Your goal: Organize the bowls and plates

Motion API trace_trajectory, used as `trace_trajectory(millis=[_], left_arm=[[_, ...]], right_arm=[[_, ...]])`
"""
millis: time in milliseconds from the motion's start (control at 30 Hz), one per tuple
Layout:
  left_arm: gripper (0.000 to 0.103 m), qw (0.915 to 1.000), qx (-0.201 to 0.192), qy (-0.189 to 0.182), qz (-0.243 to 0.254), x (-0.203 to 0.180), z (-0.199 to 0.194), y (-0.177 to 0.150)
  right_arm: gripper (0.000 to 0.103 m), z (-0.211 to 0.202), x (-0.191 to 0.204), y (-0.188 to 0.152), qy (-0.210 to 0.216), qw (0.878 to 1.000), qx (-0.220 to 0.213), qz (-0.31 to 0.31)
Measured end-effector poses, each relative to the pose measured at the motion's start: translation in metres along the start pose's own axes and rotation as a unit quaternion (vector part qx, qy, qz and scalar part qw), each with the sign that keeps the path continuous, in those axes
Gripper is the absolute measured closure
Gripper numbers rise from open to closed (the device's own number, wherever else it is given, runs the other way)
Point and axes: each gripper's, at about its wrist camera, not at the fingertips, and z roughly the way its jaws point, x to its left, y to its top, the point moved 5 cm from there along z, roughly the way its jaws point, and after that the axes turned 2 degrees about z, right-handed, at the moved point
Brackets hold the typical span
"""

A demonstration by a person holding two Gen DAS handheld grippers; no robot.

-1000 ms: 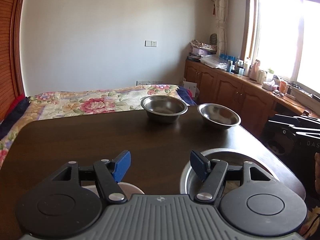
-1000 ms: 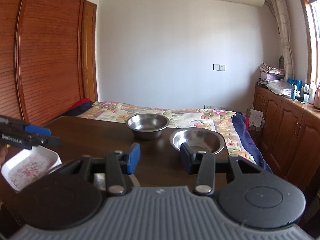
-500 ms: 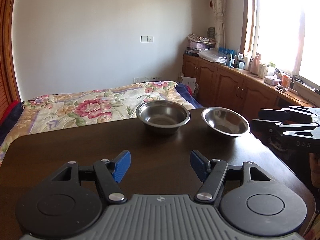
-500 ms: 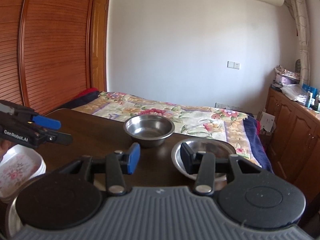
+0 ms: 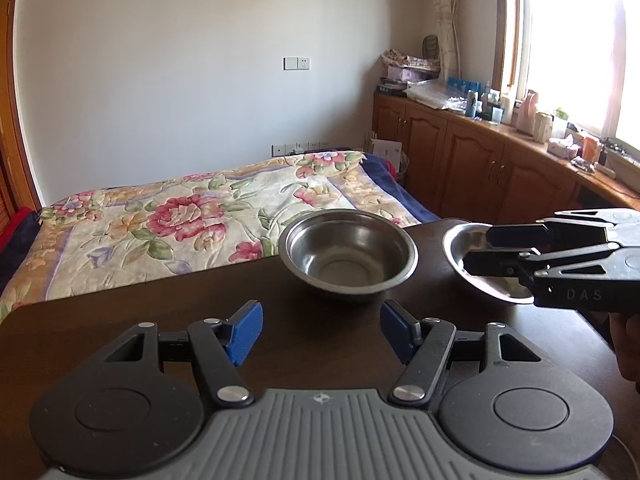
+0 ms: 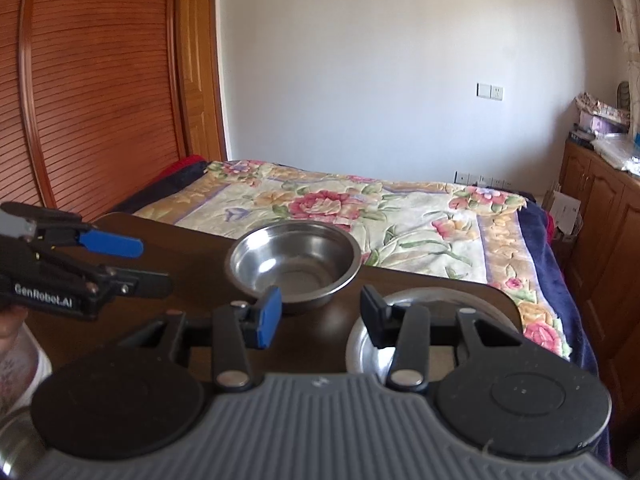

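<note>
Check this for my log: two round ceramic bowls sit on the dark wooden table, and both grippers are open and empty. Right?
Not quite. The two round bowls are shiny steel, not ceramic, as the left wrist view shows. The rest holds: they sit on the dark wooden table, and the left gripper and right gripper are open and empty.

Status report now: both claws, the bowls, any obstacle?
Left claw open, empty. Right claw open over the shallow bowl. Deep bowl untouched. No obstacle seen.

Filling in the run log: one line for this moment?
left claw open, empty | right claw open over shallow steel bowl | deep steel bowl untouched
</note>
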Motion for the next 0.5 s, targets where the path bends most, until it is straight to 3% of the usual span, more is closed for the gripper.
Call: trace_trajectory(millis=[500], left_arm=[[0.044, 0.9993, 0.023, 0.0, -0.03, 0.016, 0.051, 0.016]], right_arm=[[0.062, 0.047, -0.014, 0.012, 0.003, 0.999, 0.042, 0.031]])
